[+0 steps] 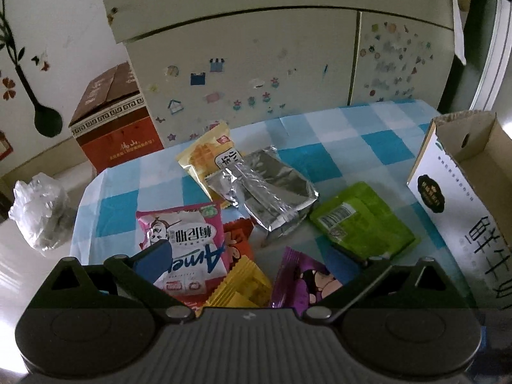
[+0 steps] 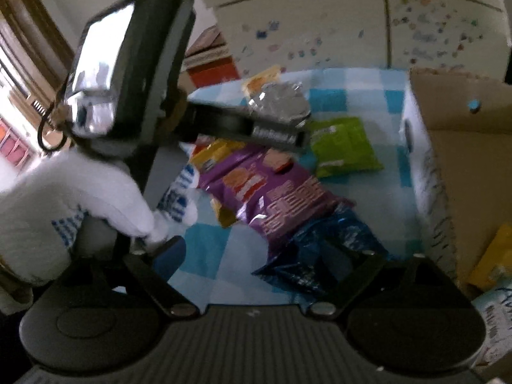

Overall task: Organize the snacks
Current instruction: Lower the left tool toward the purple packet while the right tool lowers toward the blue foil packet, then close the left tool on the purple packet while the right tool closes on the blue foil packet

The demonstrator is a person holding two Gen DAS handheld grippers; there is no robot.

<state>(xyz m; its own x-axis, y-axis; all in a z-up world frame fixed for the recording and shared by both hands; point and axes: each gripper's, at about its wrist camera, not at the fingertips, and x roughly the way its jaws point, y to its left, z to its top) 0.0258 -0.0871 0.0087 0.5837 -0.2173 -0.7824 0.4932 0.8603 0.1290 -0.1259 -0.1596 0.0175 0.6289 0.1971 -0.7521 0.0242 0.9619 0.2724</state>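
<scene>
The pink-and-white snack packet [image 1: 188,252] lies on the checked surface [image 1: 361,134] at the near left of the pile, its long axis running away from me, and my left gripper [image 1: 252,275] hangs just over it, fingers spread wide and holding nothing, the blue-padded left finger [image 1: 153,256] over the packet's left edge. I judge this the nearer pick for the left side. Beyond it sit the silver foil pouch [image 1: 272,192] and green packet [image 1: 361,220]; the open cardboard box [image 1: 464,172] stands to the right. My right gripper [image 2: 256,256], also wide and empty, hovers above a dark blue bag [image 2: 323,249] beside the purple one [image 2: 272,192].
</scene>
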